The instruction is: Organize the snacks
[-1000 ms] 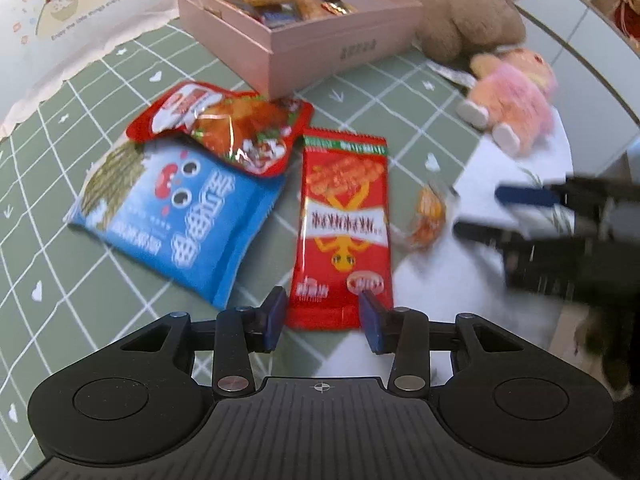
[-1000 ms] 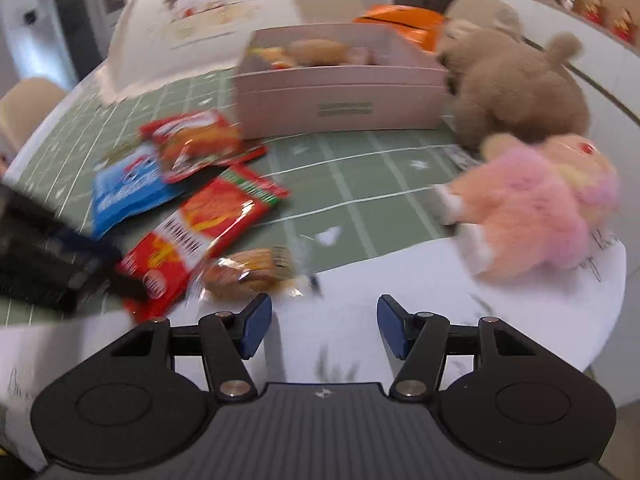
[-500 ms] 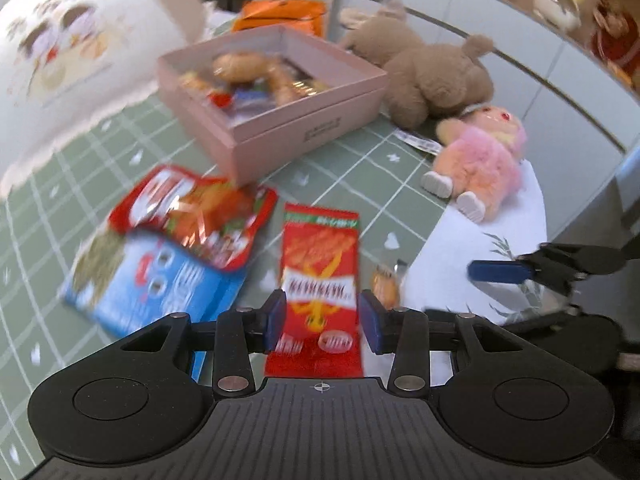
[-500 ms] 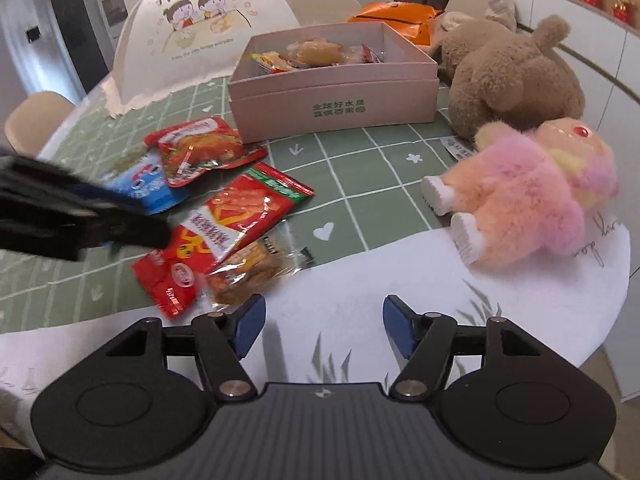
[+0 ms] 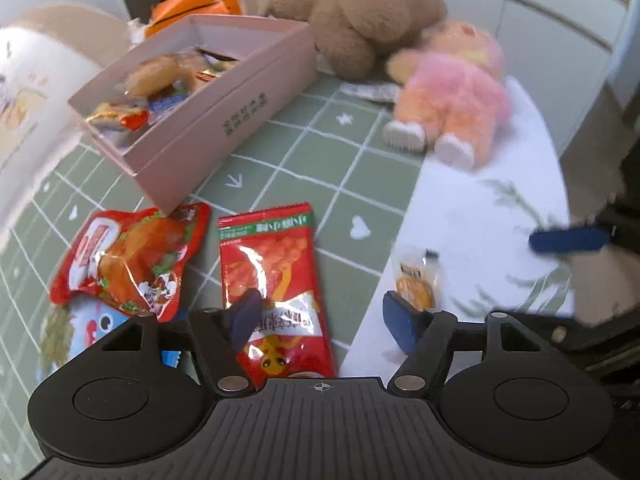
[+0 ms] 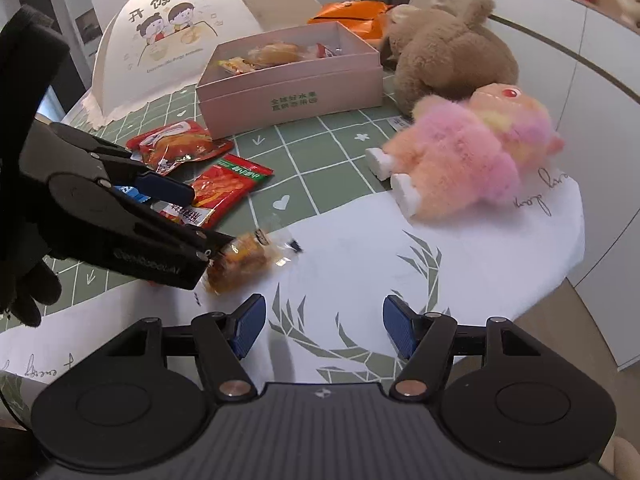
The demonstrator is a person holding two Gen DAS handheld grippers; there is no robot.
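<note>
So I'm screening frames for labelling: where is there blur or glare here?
Left wrist view: motion blur on the pink plush and food cover, glare streaks on the red snack packet. Right wrist view: mostly sharp, the pink plush slightly soft; fisheye bends the counter edge.

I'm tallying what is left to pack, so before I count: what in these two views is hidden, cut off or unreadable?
- Blue snack bag: left wrist view, mostly covered by the red chicken pack and the left gripper; right wrist view, only a sliver shows.
- Pink box contents: piled together, count unclear in both views.
- Small clear-wrapped snack: right wrist view, one end hidden behind the left gripper's finger.
- Orange bag: behind the box, partly hidden.
</note>
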